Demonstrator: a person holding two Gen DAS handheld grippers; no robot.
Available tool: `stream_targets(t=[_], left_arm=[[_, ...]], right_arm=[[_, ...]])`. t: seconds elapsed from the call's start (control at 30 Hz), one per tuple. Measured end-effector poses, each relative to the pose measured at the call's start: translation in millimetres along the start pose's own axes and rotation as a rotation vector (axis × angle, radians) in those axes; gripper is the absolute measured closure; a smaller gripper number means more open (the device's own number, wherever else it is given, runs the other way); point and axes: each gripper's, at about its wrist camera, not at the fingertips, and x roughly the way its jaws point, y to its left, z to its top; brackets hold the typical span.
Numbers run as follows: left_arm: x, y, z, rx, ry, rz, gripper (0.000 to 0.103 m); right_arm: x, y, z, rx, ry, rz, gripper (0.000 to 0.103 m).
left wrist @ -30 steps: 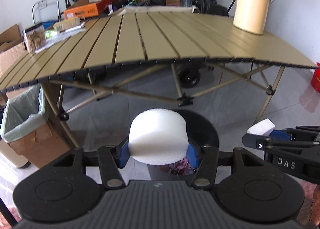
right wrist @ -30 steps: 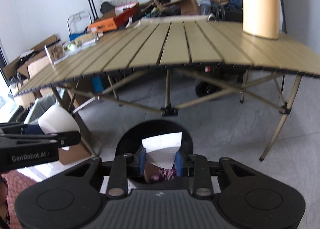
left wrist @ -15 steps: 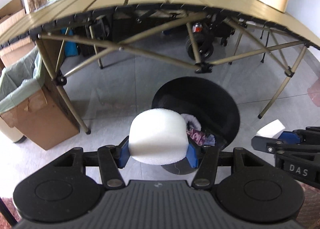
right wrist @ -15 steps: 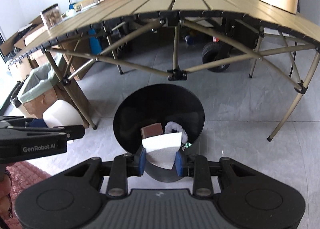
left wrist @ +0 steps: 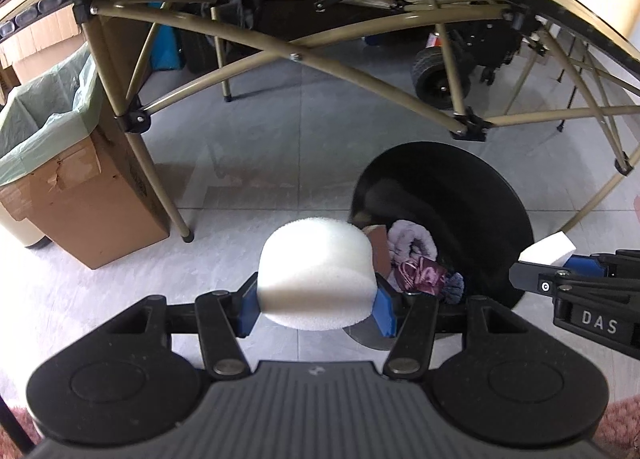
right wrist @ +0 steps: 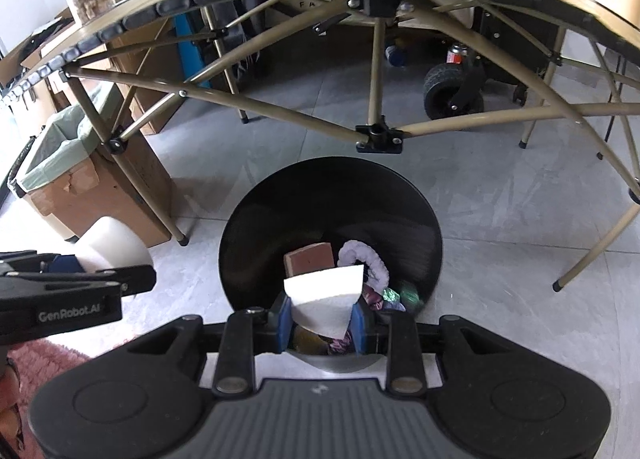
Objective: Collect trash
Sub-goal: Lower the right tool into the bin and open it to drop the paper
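The left gripper (left wrist: pixel 316 309) clenched a white foam puck (left wrist: pixel 316 275), flat face forward, beside the black bin (left wrist: pixel 500 211); the right gripper (right wrist: pixel 320 319) pinched a white foam wedge (right wrist: pixel 324 299), tip downward, above the bin's opening.

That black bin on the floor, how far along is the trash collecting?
Partly done. The black bin already holds scraps: a brown block and a pale fabric ring. In hand: the left gripper clamps a white foam chunk beside the bin's rim, and the right gripper clamps a white wedge right over the opening. Left: drop both in.
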Motion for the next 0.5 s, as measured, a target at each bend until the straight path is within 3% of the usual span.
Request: stream_targets(t=[0.5], left_arm=[[27,3,40,-0.034,-0.003,0.060,0.047]], right_arm=[[52,-2,35,0.008,0.049,0.000,0.074]])
